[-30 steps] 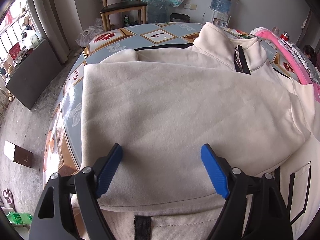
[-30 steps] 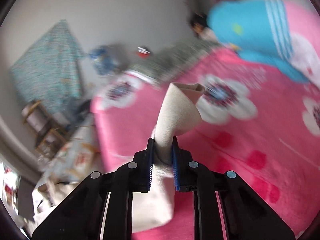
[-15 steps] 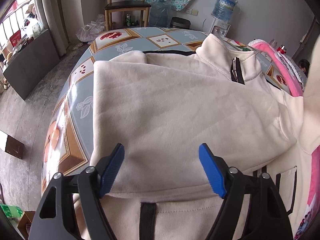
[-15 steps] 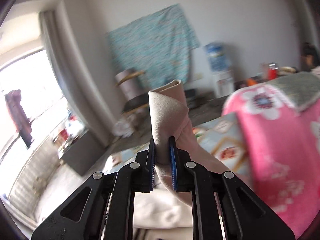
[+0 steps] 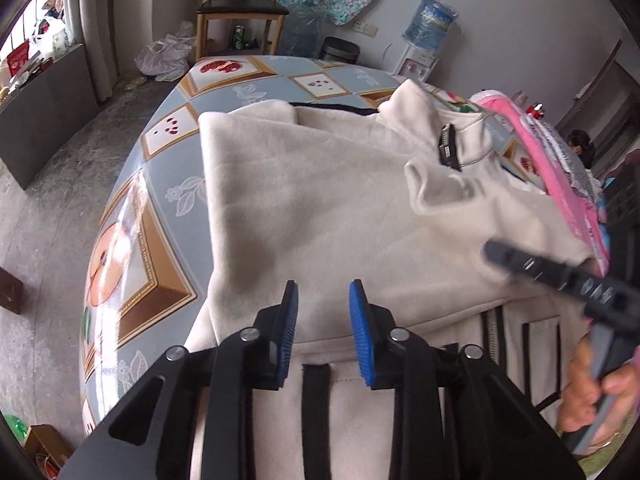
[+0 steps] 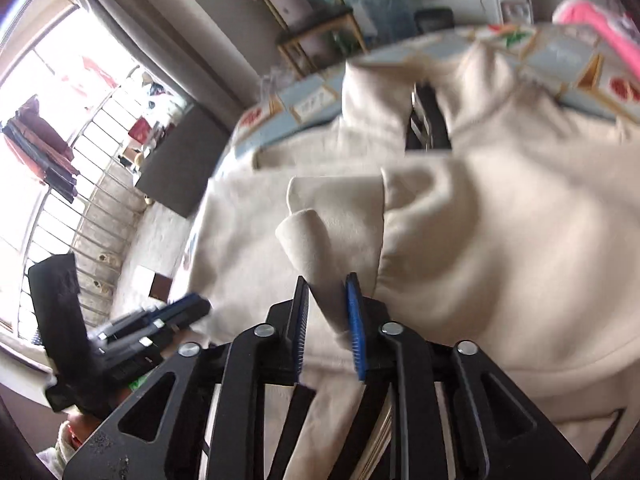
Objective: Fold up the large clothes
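A cream zip jacket [image 5: 320, 208] lies spread on a table with a patterned blue cloth [image 5: 172, 184]. One sleeve is folded across its body, with the cuff [image 5: 432, 184] near the collar. My left gripper [image 5: 323, 316] hovers over the jacket's lower part. Its jaws are closing with nothing between them. My right gripper [image 6: 326, 304] is low over the jacket, and its jaws are opening. The sleeve cuff [image 6: 312, 236] still stands between its pads, loose on the left side. From the left wrist view the right gripper [image 5: 536, 266] comes in blurred from the right, held by a hand [image 5: 592, 396].
A pink blanket [image 5: 560, 168] lies along the table's right side. A wooden chair [image 5: 240, 8], a bin [image 5: 340, 48] and a water dispenser [image 5: 428, 24] stand behind the table. A dark cabinet [image 5: 44, 108] and a barred window [image 6: 60, 128] are at the left.
My right gripper swung from over the pink blanket down onto the jacket, carrying the sleeve across, and its pads loosened. My left gripper's jaws narrowed and it drew back a little.
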A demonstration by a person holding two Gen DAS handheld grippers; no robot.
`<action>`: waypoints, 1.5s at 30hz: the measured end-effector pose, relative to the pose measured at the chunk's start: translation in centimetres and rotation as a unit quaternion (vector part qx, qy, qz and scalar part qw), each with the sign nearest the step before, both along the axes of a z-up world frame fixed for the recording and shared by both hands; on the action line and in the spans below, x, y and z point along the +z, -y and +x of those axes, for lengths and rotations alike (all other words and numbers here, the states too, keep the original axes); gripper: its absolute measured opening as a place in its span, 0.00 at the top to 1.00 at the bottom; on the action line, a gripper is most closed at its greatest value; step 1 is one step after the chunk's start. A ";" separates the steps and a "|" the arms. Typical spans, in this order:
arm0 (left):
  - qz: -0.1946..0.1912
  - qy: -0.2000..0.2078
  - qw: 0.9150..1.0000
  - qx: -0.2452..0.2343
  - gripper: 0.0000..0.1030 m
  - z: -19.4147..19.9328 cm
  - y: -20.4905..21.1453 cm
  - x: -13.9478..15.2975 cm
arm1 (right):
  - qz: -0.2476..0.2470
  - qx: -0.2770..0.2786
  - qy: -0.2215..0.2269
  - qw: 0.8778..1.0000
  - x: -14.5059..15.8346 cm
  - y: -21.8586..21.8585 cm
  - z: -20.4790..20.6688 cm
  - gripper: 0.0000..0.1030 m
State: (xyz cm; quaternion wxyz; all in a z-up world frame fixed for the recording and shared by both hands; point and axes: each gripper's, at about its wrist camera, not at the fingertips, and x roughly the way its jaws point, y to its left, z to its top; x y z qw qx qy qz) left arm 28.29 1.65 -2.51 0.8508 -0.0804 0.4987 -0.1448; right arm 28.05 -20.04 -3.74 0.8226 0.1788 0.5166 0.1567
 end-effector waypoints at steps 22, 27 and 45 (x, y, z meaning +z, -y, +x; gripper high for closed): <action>-0.082 -0.094 0.992 -0.001 0.79 7.3 7.9 -2.4 | -0.137 -0.139 0.045 0.980 -0.7 11.5 -12.1 0.53; -0.040 -0.057 0.998 -0.003 0.96 6.8 8.5 -1.4 | -0.122 -0.152 0.045 0.980 -1.1 12.2 -12.7 0.55; -0.087 -0.023 0.995 0.049 0.96 5.6 -0.7 3.4 | -0.119 -0.137 0.036 0.983 -0.8 11.4 -12.4 0.48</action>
